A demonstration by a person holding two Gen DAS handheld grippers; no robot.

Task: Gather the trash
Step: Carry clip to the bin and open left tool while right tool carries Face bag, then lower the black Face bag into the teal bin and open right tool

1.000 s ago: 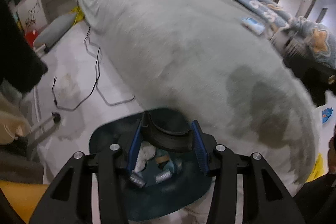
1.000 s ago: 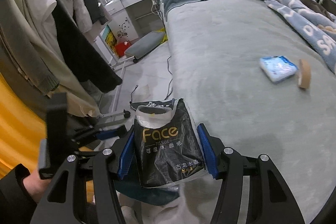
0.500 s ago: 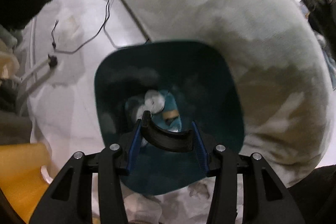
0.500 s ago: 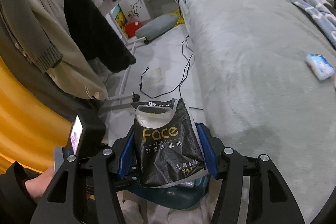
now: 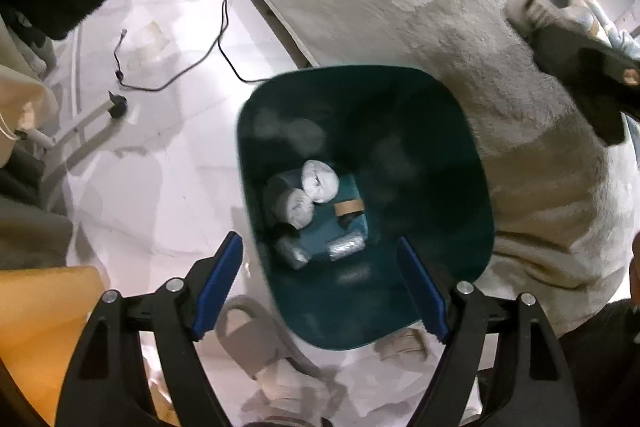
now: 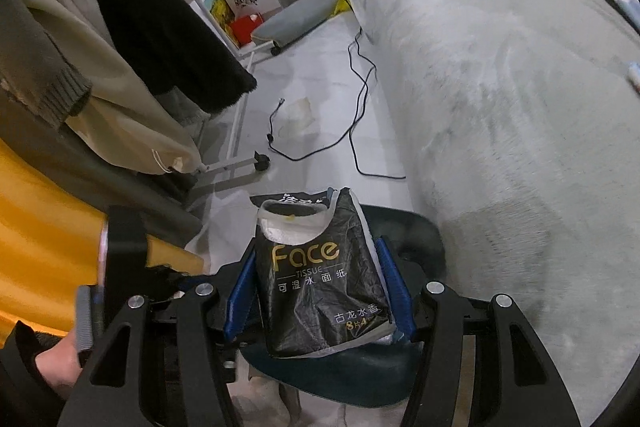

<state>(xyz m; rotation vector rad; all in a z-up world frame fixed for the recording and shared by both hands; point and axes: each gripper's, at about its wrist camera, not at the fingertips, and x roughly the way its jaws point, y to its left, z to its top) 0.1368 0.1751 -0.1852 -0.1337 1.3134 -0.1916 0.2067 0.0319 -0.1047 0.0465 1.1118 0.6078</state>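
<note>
Bedroom, pale tile floor beside grey bed (image 5: 420,7). Teal bin (image 5: 460,155) against bed edge, wads + foil bits inside. Black tissue pack (image 6: 320,279) above bin rim: light, soft, crinkly; take by its sides. R gripper (image 6: 318,297) clamped on pack. L gripper (image 5: 320,283) over bin, jaws opening, nothing between.

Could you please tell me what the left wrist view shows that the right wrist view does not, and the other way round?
Only the left wrist view looks down into the bin: crumpled tissue balls, a cardboard tube and foil-wrapped pieces lie on its bottom. The left gripper is opening with nothing between its jaws.

Only the right wrist view shows the black tissue pack, clamped in the right gripper, and the hanging clothes.

Both show the teal bin, the grey bed and the black cable on the floor.
</note>
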